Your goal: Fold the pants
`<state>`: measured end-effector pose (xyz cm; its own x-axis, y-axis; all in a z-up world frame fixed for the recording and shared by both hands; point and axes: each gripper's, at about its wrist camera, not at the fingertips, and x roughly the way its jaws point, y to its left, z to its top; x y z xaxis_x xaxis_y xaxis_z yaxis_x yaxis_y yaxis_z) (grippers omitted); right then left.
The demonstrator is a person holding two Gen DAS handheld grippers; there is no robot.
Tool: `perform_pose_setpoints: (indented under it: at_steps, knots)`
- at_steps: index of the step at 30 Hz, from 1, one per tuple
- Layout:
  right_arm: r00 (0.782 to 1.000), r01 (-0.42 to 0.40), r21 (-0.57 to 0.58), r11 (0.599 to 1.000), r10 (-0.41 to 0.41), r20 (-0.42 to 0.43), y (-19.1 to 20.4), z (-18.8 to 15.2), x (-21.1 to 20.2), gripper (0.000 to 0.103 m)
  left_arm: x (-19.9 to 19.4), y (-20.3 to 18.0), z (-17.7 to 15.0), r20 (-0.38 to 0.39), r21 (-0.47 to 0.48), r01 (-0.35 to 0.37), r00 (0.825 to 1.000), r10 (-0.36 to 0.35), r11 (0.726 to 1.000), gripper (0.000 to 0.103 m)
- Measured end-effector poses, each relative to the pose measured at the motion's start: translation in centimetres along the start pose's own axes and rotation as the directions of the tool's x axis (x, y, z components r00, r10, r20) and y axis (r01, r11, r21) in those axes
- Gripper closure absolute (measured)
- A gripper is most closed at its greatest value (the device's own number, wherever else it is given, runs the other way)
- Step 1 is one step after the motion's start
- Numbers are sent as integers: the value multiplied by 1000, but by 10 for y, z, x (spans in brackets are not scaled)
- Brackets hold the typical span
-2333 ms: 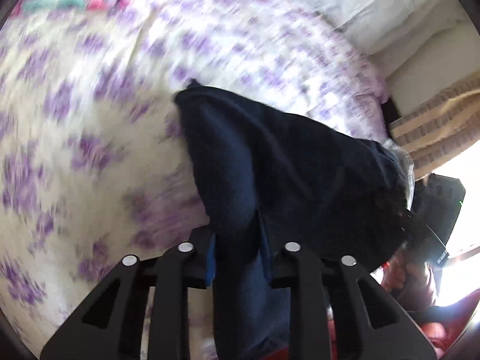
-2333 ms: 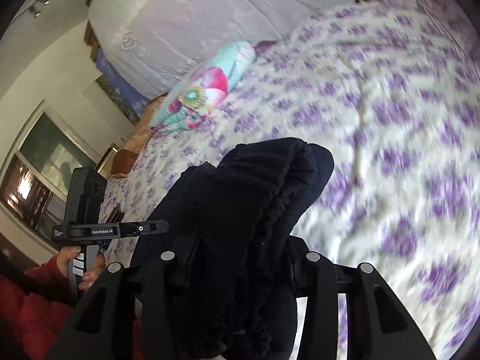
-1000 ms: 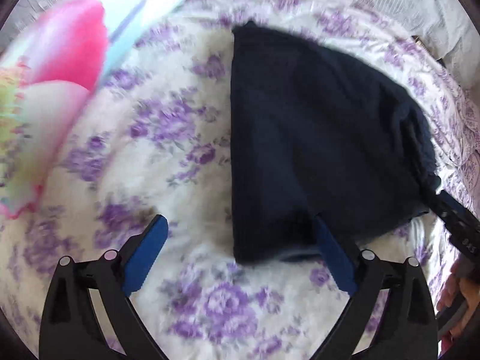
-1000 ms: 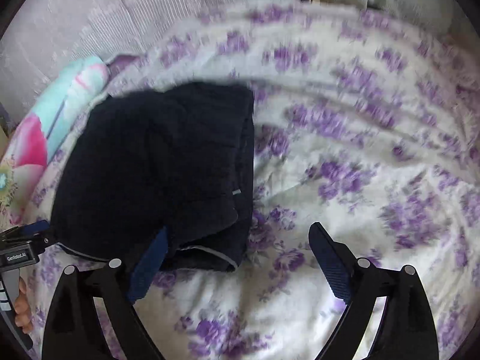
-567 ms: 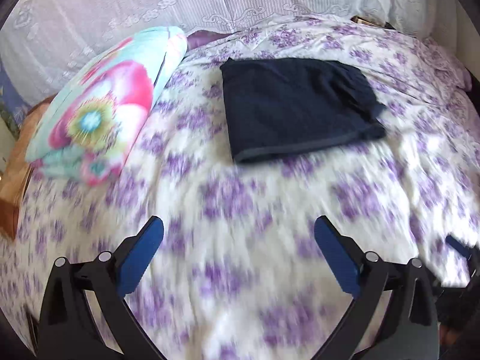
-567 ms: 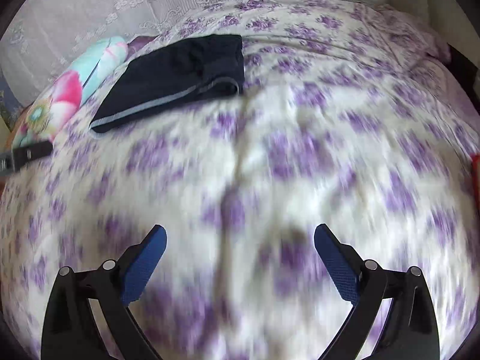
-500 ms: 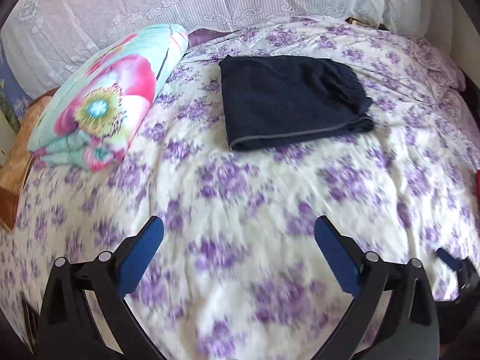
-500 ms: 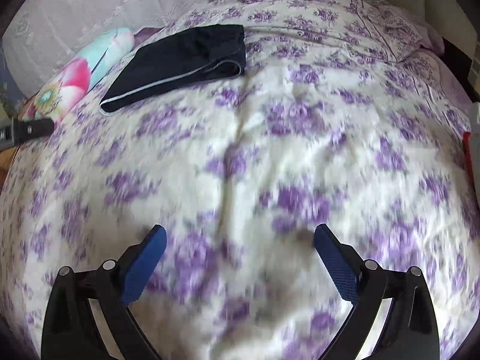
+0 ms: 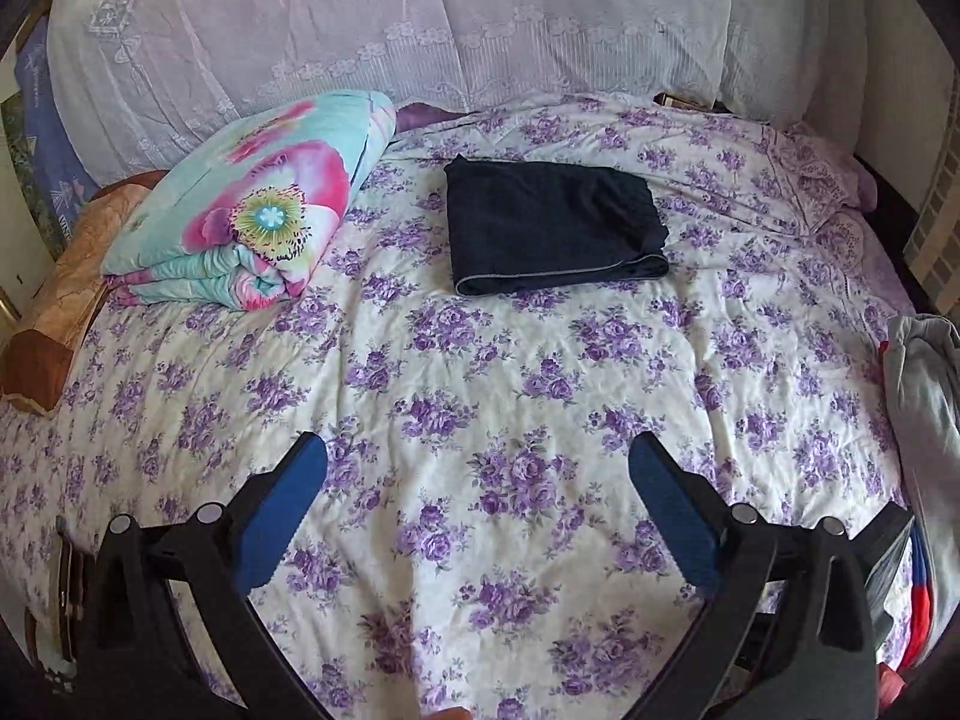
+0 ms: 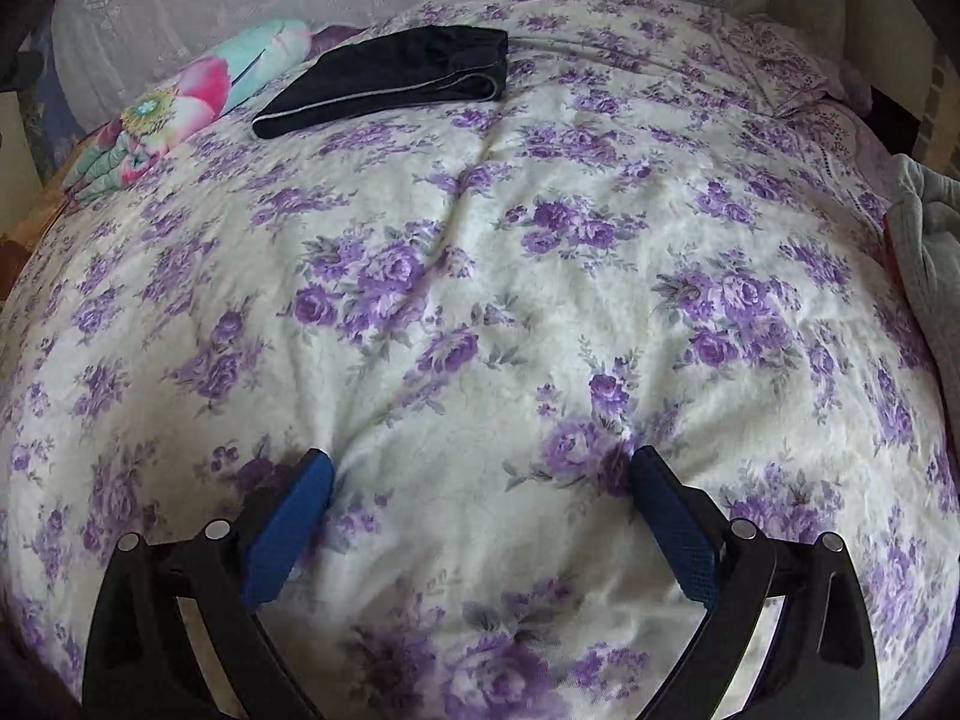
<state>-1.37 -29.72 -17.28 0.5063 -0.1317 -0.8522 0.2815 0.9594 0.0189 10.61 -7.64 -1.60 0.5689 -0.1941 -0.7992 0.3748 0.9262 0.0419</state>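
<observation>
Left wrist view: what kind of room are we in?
Most likely a home bedroom. A bed covered with a purple-flowered bedspread fills the view, a folded floral quilt lies beside the folded dark pants, and a lace cloth covers what look like pillows at the head.

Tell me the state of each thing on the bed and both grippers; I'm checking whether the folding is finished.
pants: folded flat, lying free on the bedspread.
floral quilt: folded, beside the pants, not touching them.
grey garment: crumpled at the bed's edge.
left gripper: open, empty.
right gripper: open, empty, low over the bedspread.
</observation>
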Motion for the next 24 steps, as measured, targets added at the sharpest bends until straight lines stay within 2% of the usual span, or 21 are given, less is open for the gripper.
perform_pose_setpoints:
  at_steps: [1, 3, 4, 7, 9, 13, 19, 22, 24]
  knots:
    - [1000, 8, 0, 1000, -8, 9, 1, 9, -9, 4, -1, 0, 2, -17, 8, -16, 1000, 16, 1000, 5]
    - [988, 7, 6, 1000, -8, 153, 8, 37, -52, 4, -11, 0, 5, -3, 21, -45, 999, 45, 999, 5]
    - [975, -6, 4, 1000, 5, 221, 12, 53, -74, 4, -17, 1, 7, 20, 17, -46, 999, 46, 999, 5]
    - [919, -21, -9, 1000, 23, 394, 26, 103, -139, 4, -35, 2, 17, 62, 0, -42, 997, 42, 999, 5]
    - [895, -12, -7, 1000, 14, 447, 29, 126, -164, 4, -48, 3, 26, 89, -10, -39, 995, 40, 999, 5]
    - [865, -37, 10, 999, 27, 502, 32, 151, -191, 4, -66, 2, 40, 146, -2, -70, 987, 70, 998, 5]
    - [874, -60, 2, 998, 52, 484, 41, 153, -188, 4, -83, 0, 49, 249, -14, -129, 960, 128, 992, 5]
    - [876, -57, -7, 998, 53, 479, 43, 152, -186, 4, -83, 0, 51, 241, -32, -110, 964, 115, 993, 5]
    - [876, -59, -5, 998, 55, 479, 42, 152, -186, 4, -79, 0, 52, 214, -33, -89, 972, 94, 995, 5]
